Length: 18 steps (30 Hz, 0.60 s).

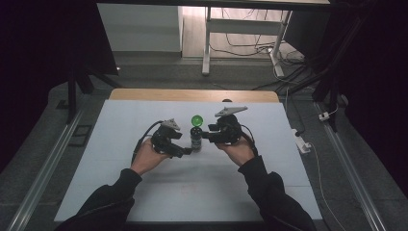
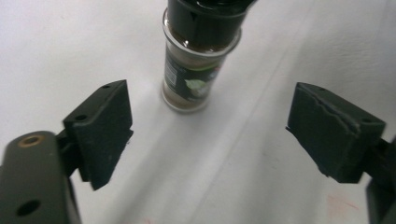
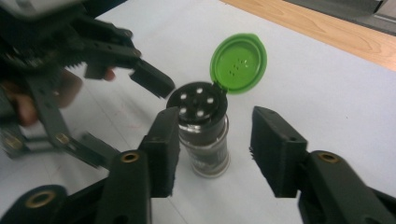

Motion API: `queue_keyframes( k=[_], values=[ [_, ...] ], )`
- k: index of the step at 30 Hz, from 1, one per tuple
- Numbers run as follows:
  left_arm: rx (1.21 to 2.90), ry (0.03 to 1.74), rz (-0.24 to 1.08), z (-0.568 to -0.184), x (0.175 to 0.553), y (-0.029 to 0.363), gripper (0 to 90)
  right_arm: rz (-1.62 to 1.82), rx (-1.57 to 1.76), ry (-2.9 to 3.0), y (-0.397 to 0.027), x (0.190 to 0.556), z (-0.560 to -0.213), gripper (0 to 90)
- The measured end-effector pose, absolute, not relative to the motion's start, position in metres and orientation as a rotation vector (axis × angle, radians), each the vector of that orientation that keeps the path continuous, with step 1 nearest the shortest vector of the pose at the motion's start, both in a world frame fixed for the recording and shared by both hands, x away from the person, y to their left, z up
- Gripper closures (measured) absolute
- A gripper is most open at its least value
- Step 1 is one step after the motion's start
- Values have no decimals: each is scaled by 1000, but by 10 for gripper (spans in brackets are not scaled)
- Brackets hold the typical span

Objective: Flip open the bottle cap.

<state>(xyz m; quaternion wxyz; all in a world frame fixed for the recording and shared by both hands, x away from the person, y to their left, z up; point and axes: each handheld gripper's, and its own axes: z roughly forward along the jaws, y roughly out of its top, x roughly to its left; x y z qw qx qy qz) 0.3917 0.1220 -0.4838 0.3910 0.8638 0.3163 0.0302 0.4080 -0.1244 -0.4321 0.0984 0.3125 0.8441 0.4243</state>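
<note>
While the spice jar (image 3: 205,135) stands upright on the white desk (image 1: 144,192) between both hands, with green flip lid (image 3: 239,63) swung open and shaker holes bare, best to back off gently. Left gripper (image 2: 208,135): spread wide, clear of the jar, holding nothing. Right gripper (image 3: 215,149): partly open, straddling the jar's body with a gap at the one pad in plain sight (the other stands close, contact hard to tell), so apparently no grip. Should retreat straight back, level, without brushing glass or hinged lid, since a light nudge could topple a tall narrow jar and spill spice.
</note>
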Motion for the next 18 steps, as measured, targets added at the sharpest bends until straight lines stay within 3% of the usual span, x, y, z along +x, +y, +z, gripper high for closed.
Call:
queue_keyframes(
  k=[18],
  values=[
    [2176, 828, 50, -474, 349, 155, 20, 1229, 878, 2526, -137, 381, -435, 173]
  ],
)
